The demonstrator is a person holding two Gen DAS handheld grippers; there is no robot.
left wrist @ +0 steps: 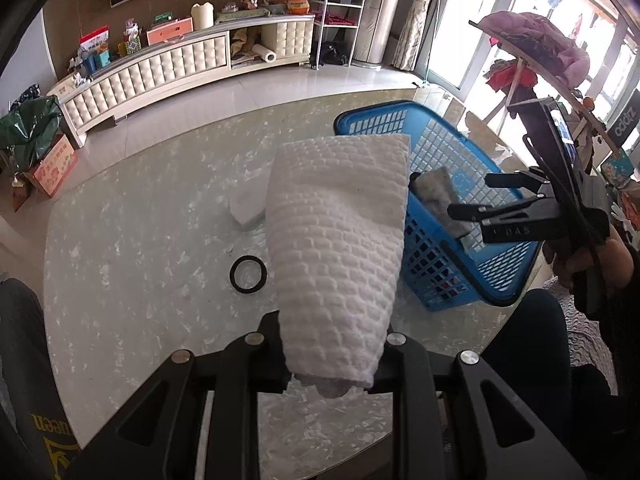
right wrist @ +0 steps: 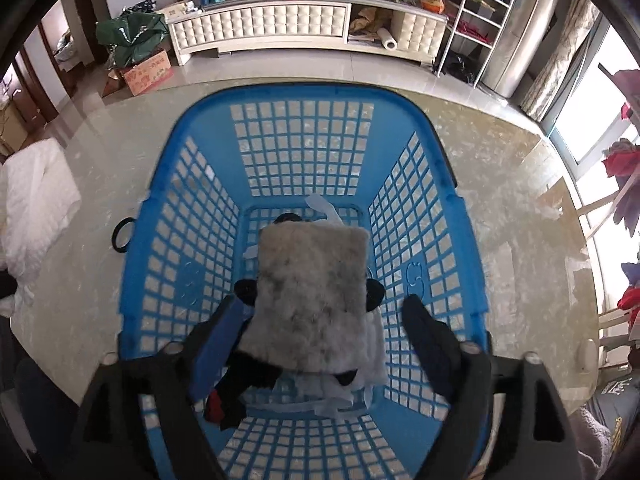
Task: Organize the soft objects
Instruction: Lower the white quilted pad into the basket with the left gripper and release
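While the left gripper (left wrist: 334, 356) is clamped on one end of a folded white waffle towel (left wrist: 340, 232), the cloth stands up off the glass table (left wrist: 132, 240) toward twelve o'clock, apparently lifted clear so it can travel to the blue basket (left wrist: 452, 264) at about two o'clock. In the left wrist view the right gripper (left wrist: 494, 200) hangs over the basket at three o'clock.

From its own camera, the right gripper (right wrist: 320, 320) has its fingers (right wrist: 430, 332) spread wide, touching nothing, above the basket's interior; that suggests it has nothing left to hold there. Inside the blue basket (right wrist: 460, 216) a grey fuzzy cloth (right wrist: 312, 296) lies on top at centre, over dark fabric pieces and pale blue strips whose exact nature I cannot tell.

A black ring (left wrist: 248, 273) lies on the table at ten o'clock from the towel's gripped end, just beside the basket's outer wall in the right wrist view. A white bundle (right wrist: 36, 208) sits at nine o'clock there, well apart from the basket.
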